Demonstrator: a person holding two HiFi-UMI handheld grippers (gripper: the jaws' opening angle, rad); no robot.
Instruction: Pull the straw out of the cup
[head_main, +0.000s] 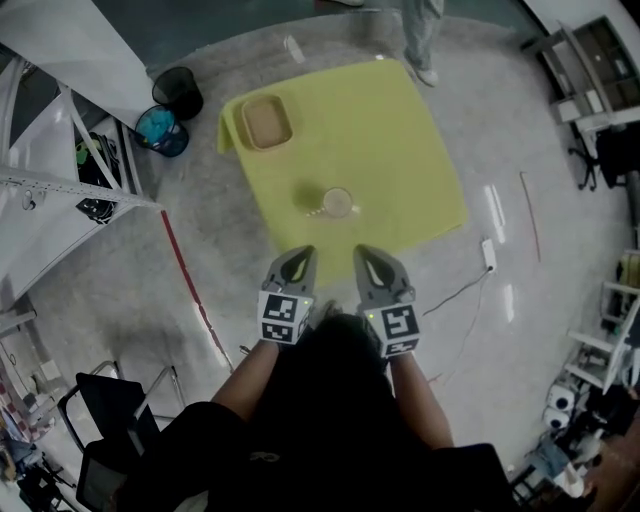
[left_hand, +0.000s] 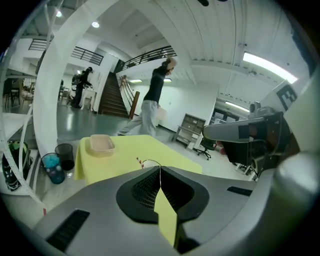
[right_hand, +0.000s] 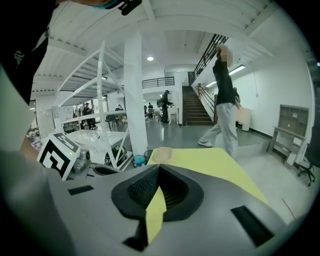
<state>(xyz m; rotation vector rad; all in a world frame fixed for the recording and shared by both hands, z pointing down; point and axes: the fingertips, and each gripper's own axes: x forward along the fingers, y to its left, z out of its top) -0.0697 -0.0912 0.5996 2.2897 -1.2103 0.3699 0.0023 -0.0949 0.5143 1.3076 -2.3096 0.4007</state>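
A clear cup (head_main: 337, 203) stands near the front middle of the yellow table (head_main: 400, 150). Its straw (head_main: 314, 212) sticks out to the left. In the left gripper view only the red-and-white straw tip (left_hand: 139, 162) and the cup rim (left_hand: 152, 162) show above the jaws. My left gripper (head_main: 302, 252) and right gripper (head_main: 366, 252) hover side by side just before the table's near edge, short of the cup. Both are shut with nothing between their jaws. The left gripper (left_hand: 160, 168) and the right gripper (right_hand: 159, 167) each show their jaw tips meeting.
A beige tray (head_main: 265, 122) lies at the table's far left corner. A black bin (head_main: 178, 92) and a blue bucket (head_main: 160, 130) stand on the floor to the left, next to a white rack (head_main: 60, 180). A person (head_main: 422, 40) walks past the far edge. A power strip (head_main: 488, 255) lies at right.
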